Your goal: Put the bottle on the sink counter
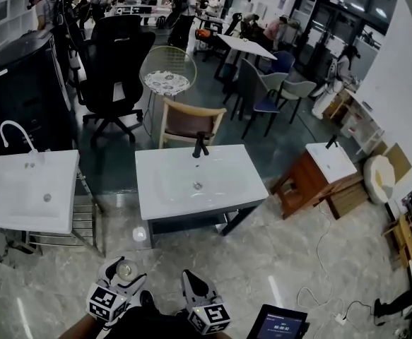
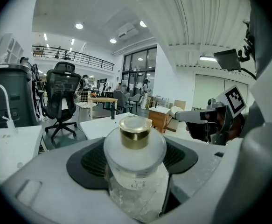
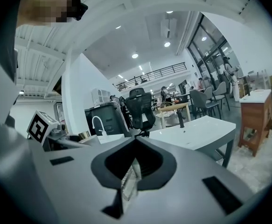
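A small frosted glass bottle [image 2: 135, 158] with a gold cap [image 2: 135, 131] stands upright between the jaws of my left gripper [image 2: 135, 146], which is shut on it. In the head view the left gripper [image 1: 119, 282] and the bottle [image 1: 126, 269] are at the bottom edge, over the floor. My right gripper [image 1: 195, 289] is beside it with jaws shut and nothing in them; its pads [image 3: 129, 181] meet. The white sink counter [image 1: 227, 189] with a black faucet [image 1: 201, 145] stands ahead, well beyond both grippers.
A second white sink [image 1: 22, 203] with a white faucet [image 1: 13, 131] stands at the left over a metal rack [image 1: 85, 221]. A small wooden vanity [image 1: 317, 177] is at the right. A tablet [image 1: 279, 323] lies near my feet, cables [image 1: 326, 295] on the floor, chairs [image 1: 188, 122] behind the counter.
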`<state>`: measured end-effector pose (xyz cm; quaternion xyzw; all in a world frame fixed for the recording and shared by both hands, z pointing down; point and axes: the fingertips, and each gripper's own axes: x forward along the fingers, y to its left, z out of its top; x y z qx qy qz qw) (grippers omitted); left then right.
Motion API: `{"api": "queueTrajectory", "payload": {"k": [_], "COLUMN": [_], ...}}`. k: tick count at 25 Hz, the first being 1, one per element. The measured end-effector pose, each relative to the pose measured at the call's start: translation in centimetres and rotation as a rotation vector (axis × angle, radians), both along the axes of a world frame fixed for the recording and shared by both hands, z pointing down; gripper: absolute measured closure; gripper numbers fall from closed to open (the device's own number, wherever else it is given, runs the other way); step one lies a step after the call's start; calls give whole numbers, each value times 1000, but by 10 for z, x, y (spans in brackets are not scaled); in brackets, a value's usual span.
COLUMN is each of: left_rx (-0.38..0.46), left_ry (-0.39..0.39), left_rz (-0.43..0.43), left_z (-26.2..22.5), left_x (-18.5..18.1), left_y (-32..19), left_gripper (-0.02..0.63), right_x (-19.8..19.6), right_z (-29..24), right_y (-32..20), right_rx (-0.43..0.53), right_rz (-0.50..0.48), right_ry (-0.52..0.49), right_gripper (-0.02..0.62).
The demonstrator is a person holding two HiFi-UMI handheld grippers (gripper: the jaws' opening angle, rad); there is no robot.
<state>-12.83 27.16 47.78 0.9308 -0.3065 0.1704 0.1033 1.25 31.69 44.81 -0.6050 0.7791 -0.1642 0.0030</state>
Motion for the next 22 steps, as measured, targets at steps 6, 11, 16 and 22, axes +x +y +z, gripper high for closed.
{"api": "queueTrajectory", "payload": {"k": [6,11,16,22], "left_rx": [-11,-49,-54,-40], "left_ry": [-8,6,17,13], "left_rz": [-2,-4,-17,-50], "left_z": [13,20,23,15], "left_x": [-28,-35,-32,-30], "left_y": [-31,-39,-53,-73], "left_gripper": [268,268,268,268], "right_x": [-24,-32,-31,-26], "right_z": [14,19,24,21], "right_y": [-22,-32,-48,-76], "right_rx": [-50,-78,-85,-60], "right_rz": [6,8,-4,-33], "right_ry": [20,26,18,4], "right_gripper": [600,600,600,600]}}
